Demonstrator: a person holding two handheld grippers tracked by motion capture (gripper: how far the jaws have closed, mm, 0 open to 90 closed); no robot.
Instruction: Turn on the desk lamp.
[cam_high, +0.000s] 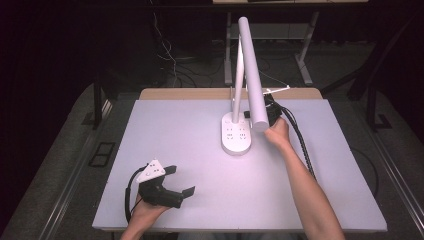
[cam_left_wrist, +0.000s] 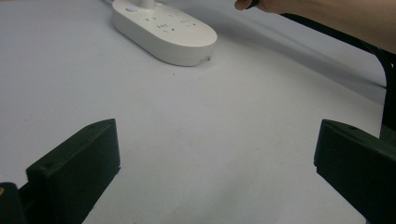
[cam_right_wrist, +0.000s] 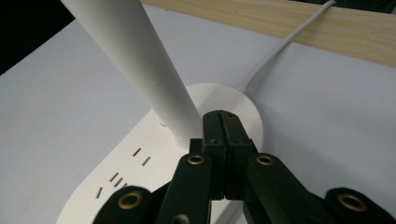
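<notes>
The white desk lamp is stood at the bench's far middle. The right gripper is held over its base, jaws clenched on nothing. The left gripper is rested near the front edge, jaws released.

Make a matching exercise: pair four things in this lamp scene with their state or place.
1. left gripper
2. right gripper
3. lamp base
4. white cord

a. jaws pressed together
b. jaws wide apart over bare table
c. runs from the base toward the wooden edge
d. white oval with socket slots

Pairs: 1-b, 2-a, 3-d, 4-c
</notes>
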